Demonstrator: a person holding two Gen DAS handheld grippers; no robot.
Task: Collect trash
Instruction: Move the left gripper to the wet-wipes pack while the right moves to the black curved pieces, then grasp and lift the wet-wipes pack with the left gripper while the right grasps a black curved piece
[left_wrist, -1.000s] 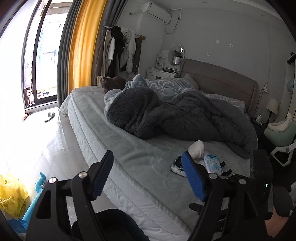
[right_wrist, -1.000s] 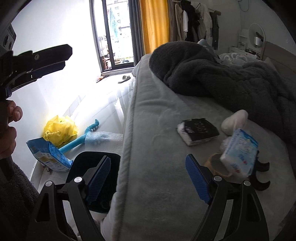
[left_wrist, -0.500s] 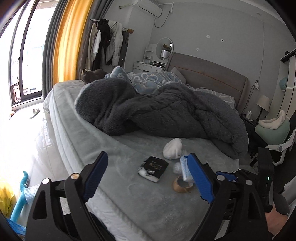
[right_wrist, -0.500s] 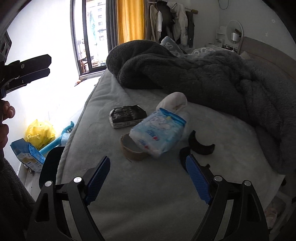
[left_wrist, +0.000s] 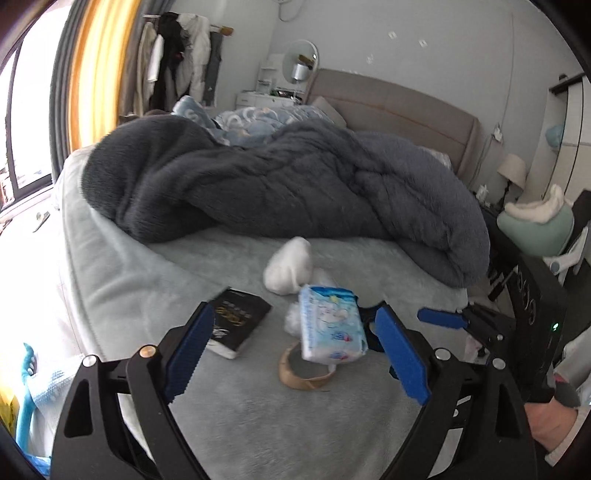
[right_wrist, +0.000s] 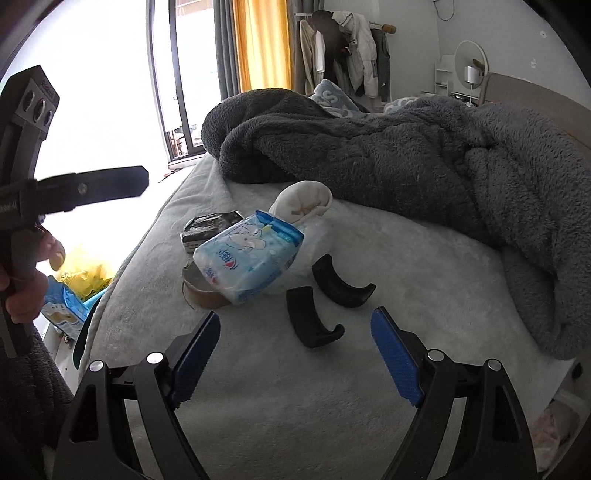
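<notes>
Bedroom, grey bed (right_wrist: 332, 406), rumpled dark blanket (right_wrist: 406, 155)

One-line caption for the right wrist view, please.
Open right gripper above the bed, facing a blue-and-white tissue pack leaning on a tape roll, beside two black curved pieces.

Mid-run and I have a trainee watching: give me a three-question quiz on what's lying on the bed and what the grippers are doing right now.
1. True or false: the blue-and-white plastic tissue pack lies flat on the grey bed sheet.
2. How many black curved plastic pieces lie ahead of the right gripper?
3. Which is nearest the dark grey fleece blanket: A) brown tape roll, B) white balled sock, C) black book?

Key
1. False: it leans propped on the tape roll.
2. Two.
3. B.
Both the left gripper and the right are open and empty.
</notes>
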